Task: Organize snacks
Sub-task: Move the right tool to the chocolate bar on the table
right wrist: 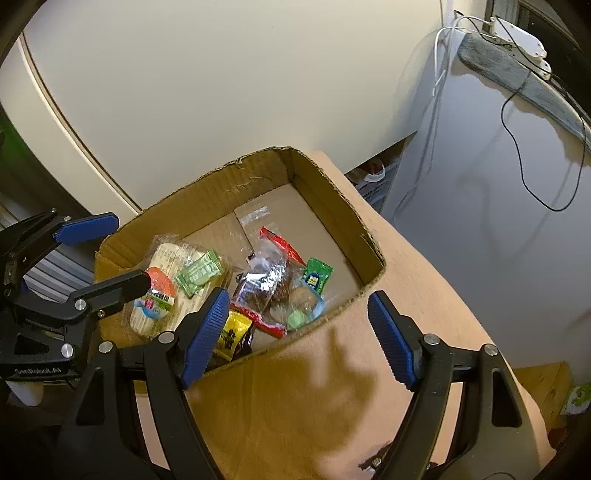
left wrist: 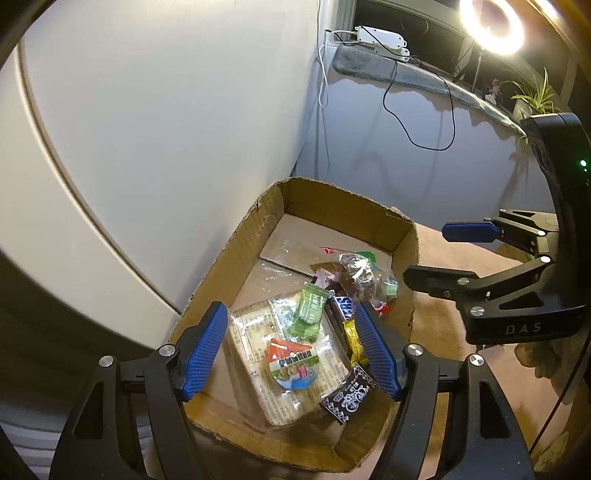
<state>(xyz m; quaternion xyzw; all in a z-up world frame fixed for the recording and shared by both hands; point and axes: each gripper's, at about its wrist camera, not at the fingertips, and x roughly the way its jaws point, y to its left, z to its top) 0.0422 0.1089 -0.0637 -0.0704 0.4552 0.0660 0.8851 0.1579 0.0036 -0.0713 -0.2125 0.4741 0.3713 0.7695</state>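
A cardboard box (left wrist: pixel 236 247) (right wrist: pixel 332 184) holds several snacks: a clear pack with a red-and-blue label (left wrist: pixel 291 362) (right wrist: pixel 159 295), a small green packet (left wrist: pixel 310 310) (right wrist: pixel 199 273), a yellow packet (left wrist: pixel 352 339) (right wrist: pixel 232 332), a dark patterned packet (left wrist: pixel 349 397), a clear bag of dark sweets (left wrist: pixel 360 275) (right wrist: pixel 266 280) and a green candy (right wrist: pixel 316 277). My left gripper (left wrist: pixel 291 347) is open and empty above the box's near end; it also shows in the right wrist view (right wrist: pixel 110 254). My right gripper (right wrist: pixel 299 339) is open and empty over the box's near wall; it also shows in the left wrist view (left wrist: pixel 432 254).
The box stands on a tan table (right wrist: pixel 424 280) beside a white curved panel (left wrist: pixel 147 129). A grey wall (left wrist: pixel 406 162) with hanging cables (left wrist: pixel 417 122) lies behind. A ring light (left wrist: pixel 491 22) and a plant (left wrist: pixel 535 96) are at the upper right.
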